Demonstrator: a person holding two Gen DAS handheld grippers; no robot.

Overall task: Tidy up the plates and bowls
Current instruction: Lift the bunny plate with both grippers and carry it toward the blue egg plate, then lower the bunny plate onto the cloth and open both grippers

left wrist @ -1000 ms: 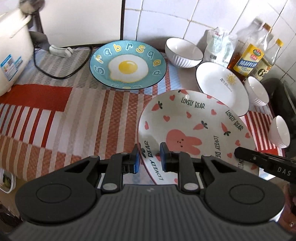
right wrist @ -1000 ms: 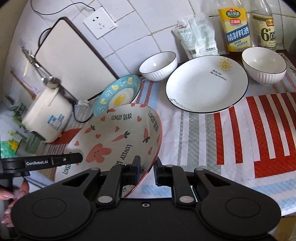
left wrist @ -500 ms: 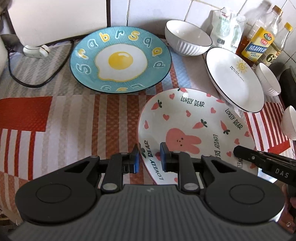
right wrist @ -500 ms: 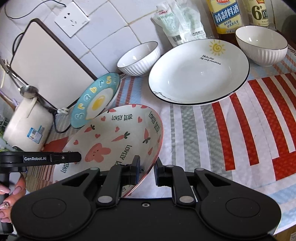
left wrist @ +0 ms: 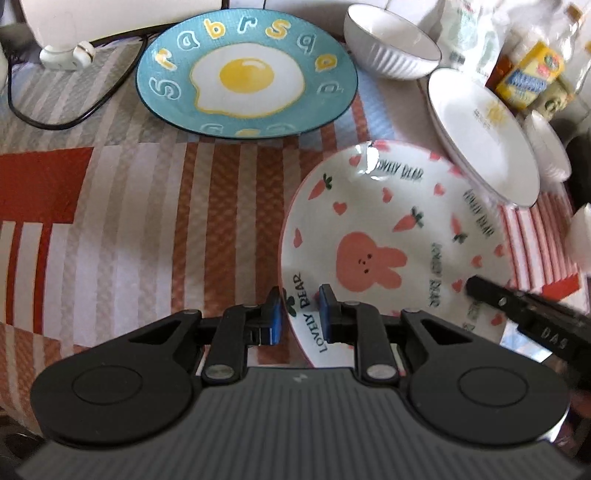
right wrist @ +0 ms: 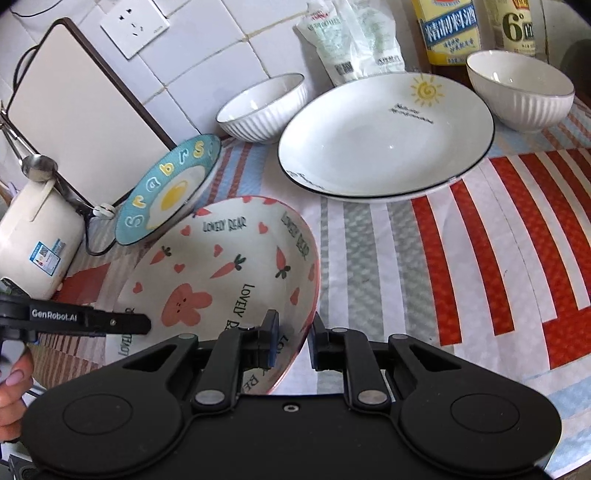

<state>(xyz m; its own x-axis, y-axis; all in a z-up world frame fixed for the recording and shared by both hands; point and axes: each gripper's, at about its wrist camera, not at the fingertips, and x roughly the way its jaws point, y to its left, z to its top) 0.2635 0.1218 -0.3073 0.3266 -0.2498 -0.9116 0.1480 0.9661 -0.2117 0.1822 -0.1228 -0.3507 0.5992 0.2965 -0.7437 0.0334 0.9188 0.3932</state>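
While both fingers clamp bunny plate [left wrist: 388,221] rim, egg plate [left wrist: 245,72] lies just beyond.

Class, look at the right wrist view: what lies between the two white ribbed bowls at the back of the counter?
The white sun plate lies between the left ribbed bowl and the right ribbed bowl; the right wrist view shows this.

Looks like a home kitchen counter. Striped mat [right wrist: 498,229] with plates and bowls on it, tiled wall [right wrist: 207,70] right behind the mat with a socket [right wrist: 135,24], bottles [right wrist: 452,31] at the mat's back edge, rice cooker [right wrist: 35,243] off its left end.
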